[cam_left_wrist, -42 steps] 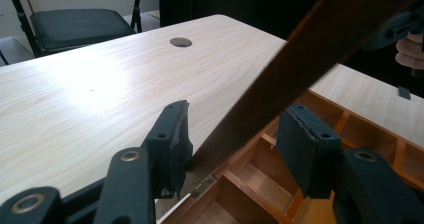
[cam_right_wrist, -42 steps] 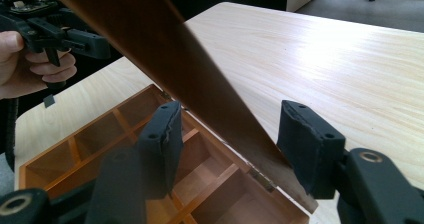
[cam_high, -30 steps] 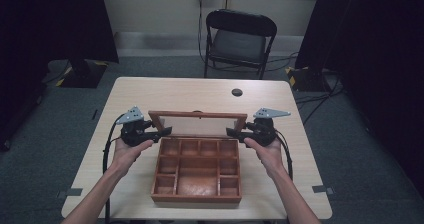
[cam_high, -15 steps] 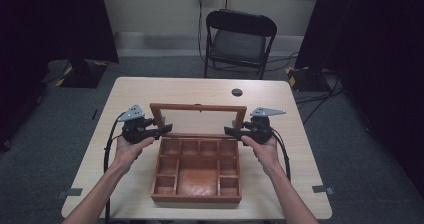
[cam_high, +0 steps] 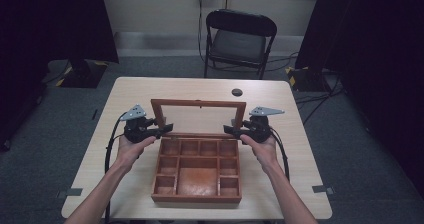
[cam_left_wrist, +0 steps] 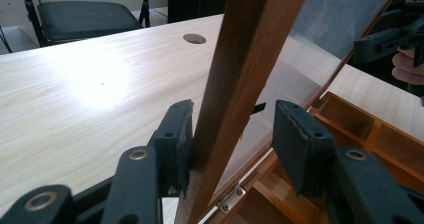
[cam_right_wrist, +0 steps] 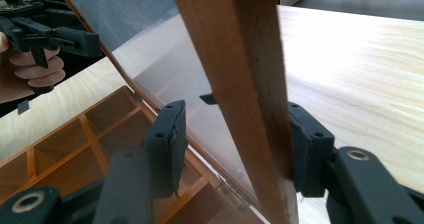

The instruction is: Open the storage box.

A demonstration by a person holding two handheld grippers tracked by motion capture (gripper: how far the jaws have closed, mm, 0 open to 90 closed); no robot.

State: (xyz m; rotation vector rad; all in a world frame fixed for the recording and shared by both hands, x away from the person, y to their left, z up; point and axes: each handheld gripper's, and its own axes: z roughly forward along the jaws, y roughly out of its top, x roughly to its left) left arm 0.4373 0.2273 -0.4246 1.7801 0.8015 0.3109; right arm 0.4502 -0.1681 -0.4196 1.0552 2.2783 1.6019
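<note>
Table [cam_high: 135, 91]: a wooden box [cam_high: 197, 191] is set at its near middle, compartments bare. Lid [cam_high: 199, 103]: glazed, propped upright on far hinges. Left gripper [cam_left_wrist: 230, 134] and right gripper [cam_right_wrist: 232, 144]: jaws spread round the lid's side rails, unclenched, apparently steadying it.

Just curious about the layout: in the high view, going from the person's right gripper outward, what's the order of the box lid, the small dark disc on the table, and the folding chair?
From the right gripper:
1. Box lid, right at its jaws.
2. Dark disc, farther back on the table.
3. Folding chair, beyond the table's far edge.
</note>
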